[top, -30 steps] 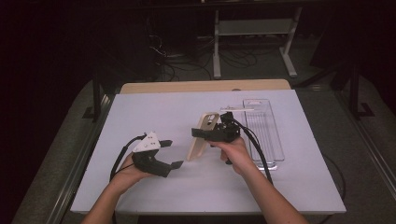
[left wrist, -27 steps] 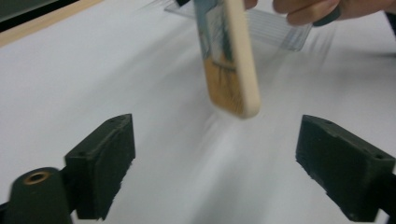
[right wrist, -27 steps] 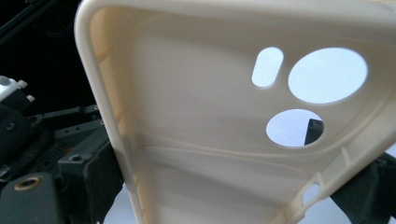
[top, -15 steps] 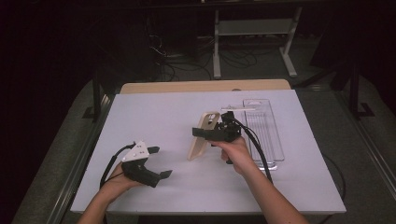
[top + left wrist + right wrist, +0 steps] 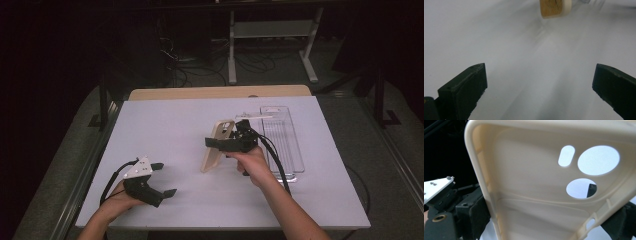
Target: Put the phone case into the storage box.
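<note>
Two grippers: one in each of the person's hands, over a white table (image 5: 170,125).
Right gripper's jaws: clenched on the cream phone case, one jaw on either side of it, as the right gripper view shows.
Right gripper (image 5: 226,143): held above the middle of the table, pointing toward the left of the high view.
Phone case (image 5: 216,146): stands tilted, its lower end on the table, its upper part in the jaws; in the right gripper view its hollow inside faces the camera (image 5: 544,185), with three cut-out holes near one end.
Right hand (image 5: 251,161): wrapped round the gripper's grip, forearm coming in from the bottom edge.
Right gripper's cable (image 5: 274,160): black, trailing back along the forearm.
Left gripper's jaws: released and spread wide with only bare table between them; they have just been opening.
Left gripper (image 5: 164,179): low over the near left part of the table, well apart from the case, with a grey three-cornered plate on top.
Left gripper view: the case's lower end (image 5: 555,8) lies far ahead near the top edge.
Left hand (image 5: 119,196): under the gripper at the table's near edge.
Clear tray (image 5: 287,145): lies lengthwise on the right part of the table, just beyond the right hand.
Wooden board (image 5: 215,92): tan strip along the table's far edge.
Surroundings: dark floor with cables and a metal stand beyond the table.
</note>
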A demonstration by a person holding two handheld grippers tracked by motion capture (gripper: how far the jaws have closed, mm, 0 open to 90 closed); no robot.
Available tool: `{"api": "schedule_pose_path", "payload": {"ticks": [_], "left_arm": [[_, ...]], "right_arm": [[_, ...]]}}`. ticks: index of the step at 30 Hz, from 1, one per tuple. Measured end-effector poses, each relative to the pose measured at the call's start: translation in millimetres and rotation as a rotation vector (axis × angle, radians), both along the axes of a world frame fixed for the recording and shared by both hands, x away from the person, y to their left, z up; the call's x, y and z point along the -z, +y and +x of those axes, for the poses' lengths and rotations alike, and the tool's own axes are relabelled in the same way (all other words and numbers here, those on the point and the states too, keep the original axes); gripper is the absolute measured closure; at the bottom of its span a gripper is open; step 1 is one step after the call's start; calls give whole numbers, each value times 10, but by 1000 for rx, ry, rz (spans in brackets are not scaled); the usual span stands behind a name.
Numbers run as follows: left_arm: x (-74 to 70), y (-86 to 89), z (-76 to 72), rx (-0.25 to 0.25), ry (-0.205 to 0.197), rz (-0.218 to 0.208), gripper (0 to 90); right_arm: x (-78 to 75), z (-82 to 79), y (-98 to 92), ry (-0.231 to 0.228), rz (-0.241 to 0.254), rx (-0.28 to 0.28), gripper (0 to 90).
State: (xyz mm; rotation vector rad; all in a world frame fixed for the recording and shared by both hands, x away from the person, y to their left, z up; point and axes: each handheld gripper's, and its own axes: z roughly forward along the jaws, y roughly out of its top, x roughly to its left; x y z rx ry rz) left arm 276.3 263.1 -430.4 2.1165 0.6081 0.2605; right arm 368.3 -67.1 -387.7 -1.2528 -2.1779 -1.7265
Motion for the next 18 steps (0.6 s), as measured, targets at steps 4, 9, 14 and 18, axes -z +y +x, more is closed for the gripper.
{"api": "schedule_pose_path", "payload": {"ticks": [4, 9, 14, 18], "left_arm": [[-1, 0, 8, -12, 1, -7, 0], [-10, 11, 17, -22, 7, -20, 0], [-4, 1, 26, -6, 18, -9, 0], [7, -6, 29, -11, 25, 10, 0]], "right_arm": [[-42, -12, 0, -7, -11, -3, 91], [-94, -10, -21, -20, -26, -6, 91], [-140, -3, -80, -26, -25, 3, 91], [-187, 3, -139, -34, -20, 12, 92]]}}
